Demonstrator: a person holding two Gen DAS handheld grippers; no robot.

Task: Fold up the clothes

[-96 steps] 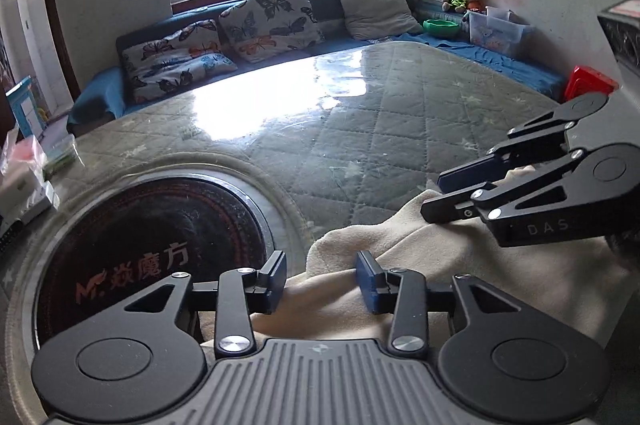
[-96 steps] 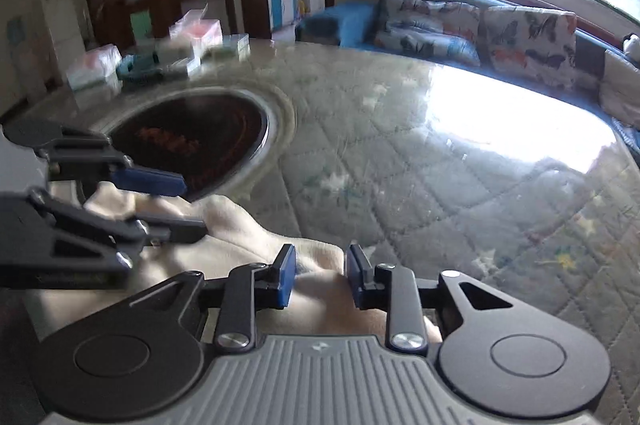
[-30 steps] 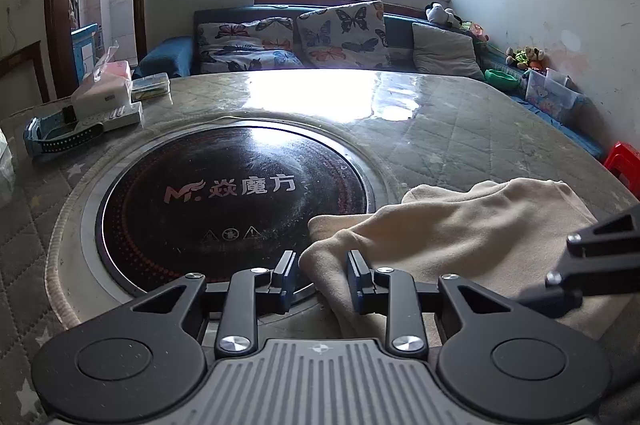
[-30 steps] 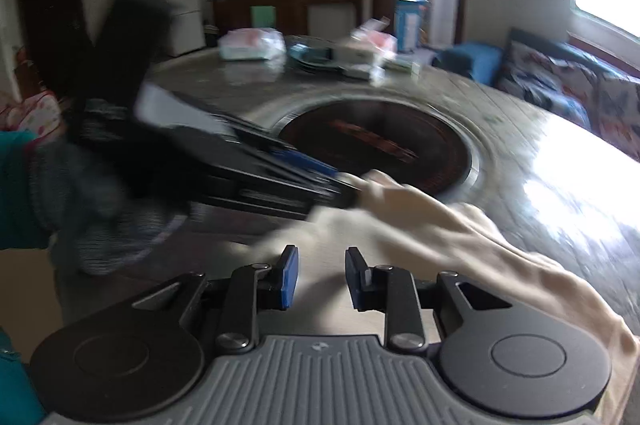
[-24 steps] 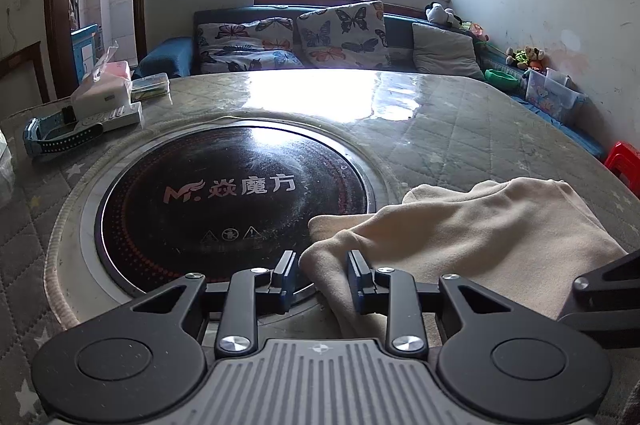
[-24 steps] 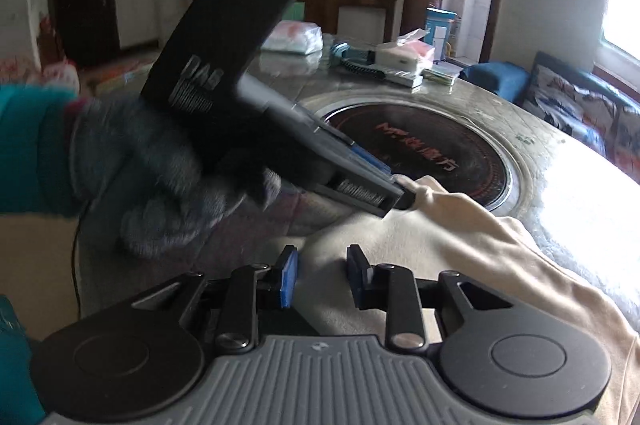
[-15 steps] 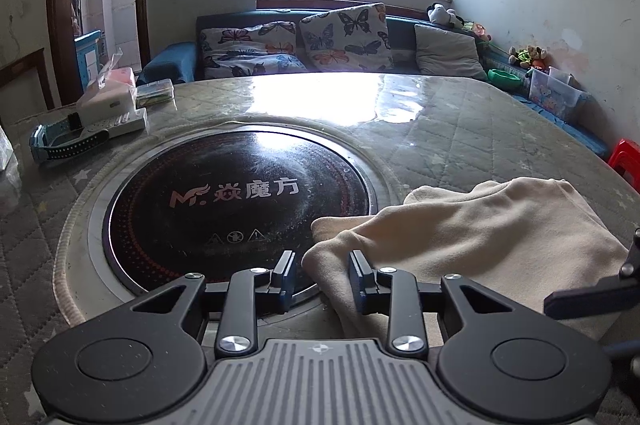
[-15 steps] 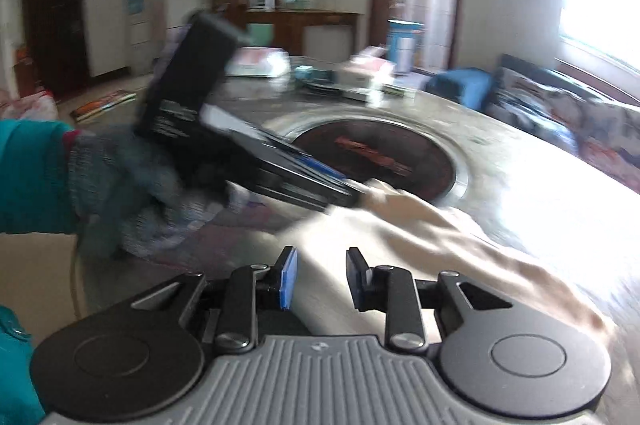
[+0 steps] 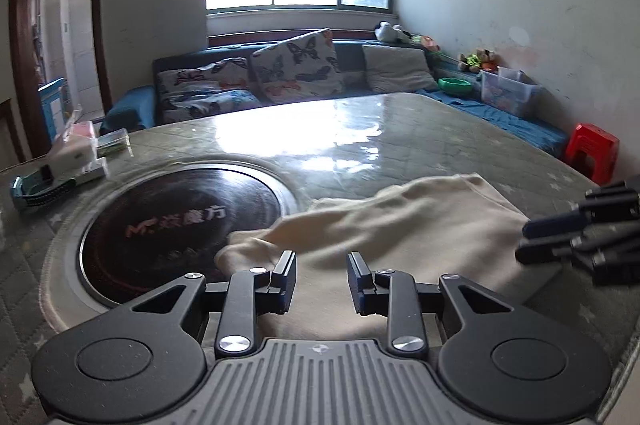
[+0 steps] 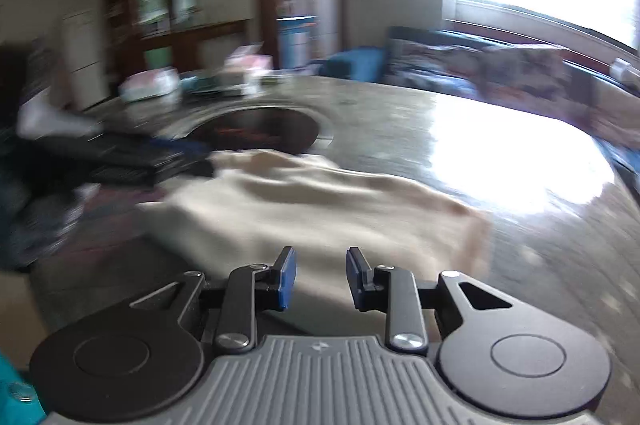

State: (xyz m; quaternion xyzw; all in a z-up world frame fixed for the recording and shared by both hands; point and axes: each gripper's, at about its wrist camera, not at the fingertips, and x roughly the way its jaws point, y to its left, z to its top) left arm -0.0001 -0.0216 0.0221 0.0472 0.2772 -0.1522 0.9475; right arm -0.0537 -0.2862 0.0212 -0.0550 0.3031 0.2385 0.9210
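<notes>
Cream garment lies bunched on the desk, partly folded at best; my left gripper at 6 o'clock and right gripper show fingers apart, empty.

Desk: quilted grey-green cover under a glossy sheet, window glare bright across the middle.
Round black hob: set into the desk, red-and-white lettering on it.
Tissue box: at the desk's far left edge, a clear box just beside it.
Sofa: blue, under the window, carrying butterfly cushions.
Red stool: by the right wall.
Clear storage bin: near soft toys.
</notes>
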